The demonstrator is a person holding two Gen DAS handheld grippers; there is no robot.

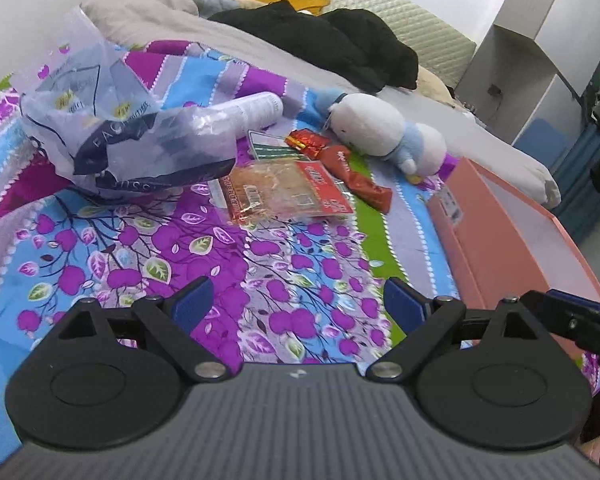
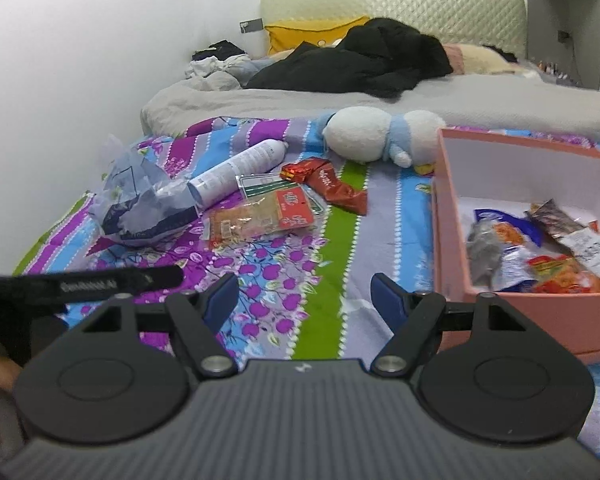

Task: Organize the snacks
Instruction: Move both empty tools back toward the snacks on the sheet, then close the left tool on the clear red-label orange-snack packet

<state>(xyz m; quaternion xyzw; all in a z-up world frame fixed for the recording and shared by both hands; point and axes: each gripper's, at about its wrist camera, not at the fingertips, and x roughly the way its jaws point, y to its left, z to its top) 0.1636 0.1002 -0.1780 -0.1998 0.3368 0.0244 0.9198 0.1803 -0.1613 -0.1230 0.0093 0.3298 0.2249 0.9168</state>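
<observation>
Loose snacks lie on the floral bedspread: a clear-and-red flat packet (image 1: 286,194) (image 2: 260,214), a red wrapper (image 1: 354,172) (image 2: 334,186), a small red foil pack (image 1: 306,142) (image 2: 300,170) and a green-white packet (image 1: 268,150) (image 2: 260,184). A pink box (image 1: 496,236) (image 2: 448,216) at the right holds several snack packets (image 2: 540,248). My left gripper (image 1: 300,306) is open and empty, low over the bedspread, short of the snacks. My right gripper (image 2: 306,300) is open and empty, left of the box.
A crumpled plastic bag (image 1: 112,128) (image 2: 140,196) and a white cylinder bottle (image 1: 252,114) (image 2: 240,168) lie left of the snacks. A white-blue plush toy (image 1: 380,128) (image 2: 380,134) lies behind them. Black clothes (image 2: 360,60) and grey bedding fill the far bed.
</observation>
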